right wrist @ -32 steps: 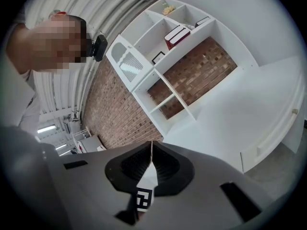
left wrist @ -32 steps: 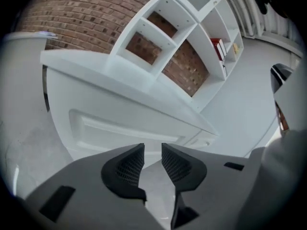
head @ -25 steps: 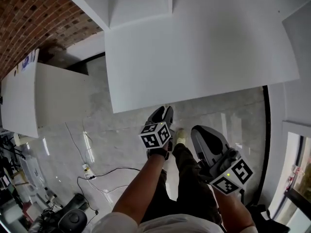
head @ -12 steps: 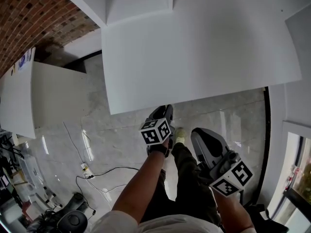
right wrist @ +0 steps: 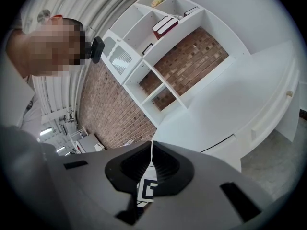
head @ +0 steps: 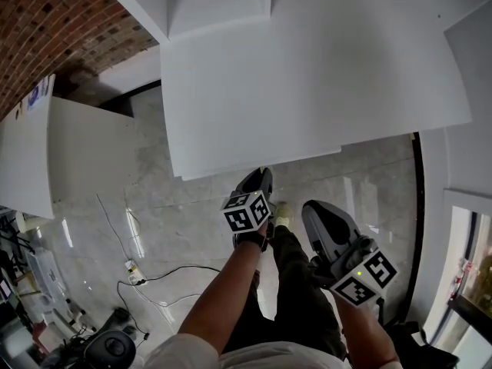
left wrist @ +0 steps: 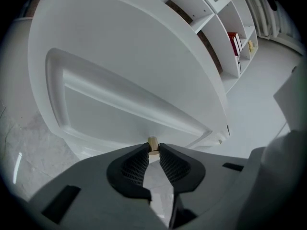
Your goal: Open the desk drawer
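The white desk [head: 307, 75] fills the upper head view. Its drawer front [left wrist: 120, 104] is a recessed white panel with a small wooden knob [left wrist: 152, 143] at its lower middle. My left gripper [left wrist: 152, 148] is at the desk's front edge [head: 260, 175]. Its jaws are closing, with the knob between the fingertips and the pads touching it on both sides. My right gripper [head: 314, 212] hangs lower right of the left one, away from the desk. It is shut [right wrist: 152, 147] with nothing between its pads.
A white shelf unit [right wrist: 158, 47] stands against a brick wall [head: 46, 29] behind the desk. A second white table [head: 54, 152] is at the left. Cables [head: 146, 275] trail over the marble floor. The person's leg and shoe [head: 284, 215] are below the desk edge.
Both grippers stay in nearly the same places. The head view has shifted a little, so the desk sits slightly lower left in the picture.
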### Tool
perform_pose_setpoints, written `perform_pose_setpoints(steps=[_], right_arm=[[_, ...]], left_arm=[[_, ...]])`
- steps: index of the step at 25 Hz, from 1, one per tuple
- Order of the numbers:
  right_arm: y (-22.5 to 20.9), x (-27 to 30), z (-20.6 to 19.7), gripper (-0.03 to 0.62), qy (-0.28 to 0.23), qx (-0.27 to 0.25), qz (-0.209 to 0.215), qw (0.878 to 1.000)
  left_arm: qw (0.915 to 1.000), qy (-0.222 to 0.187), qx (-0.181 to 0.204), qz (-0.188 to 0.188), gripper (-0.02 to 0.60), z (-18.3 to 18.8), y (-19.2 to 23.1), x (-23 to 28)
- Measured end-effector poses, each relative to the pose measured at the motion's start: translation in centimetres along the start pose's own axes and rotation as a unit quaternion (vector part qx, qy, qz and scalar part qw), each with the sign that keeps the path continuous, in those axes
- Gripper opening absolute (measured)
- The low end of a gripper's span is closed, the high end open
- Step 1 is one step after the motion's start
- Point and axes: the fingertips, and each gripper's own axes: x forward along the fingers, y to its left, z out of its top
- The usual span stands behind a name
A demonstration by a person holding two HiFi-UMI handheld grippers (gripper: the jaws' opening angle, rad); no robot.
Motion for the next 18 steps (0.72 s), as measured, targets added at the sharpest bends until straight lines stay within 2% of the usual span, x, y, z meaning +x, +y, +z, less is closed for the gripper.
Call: perform_pose_setpoints(steps=[6,18], right_arm=[[-0.3,-2.4,-1.8,0.019,-0.002,0.011,-0.021,1.000],[3.0,-7.2,-5.1,0.018,-0.014,0.005,-0.042,0.999]], left_arm=[[0.9998,0.012,0.004,-0.012,0.078,-3.5,-0.9,-1.9],[0.9986,0.041,0.023,-0.024,0.078,-10.3,-1.9,-7.2]])
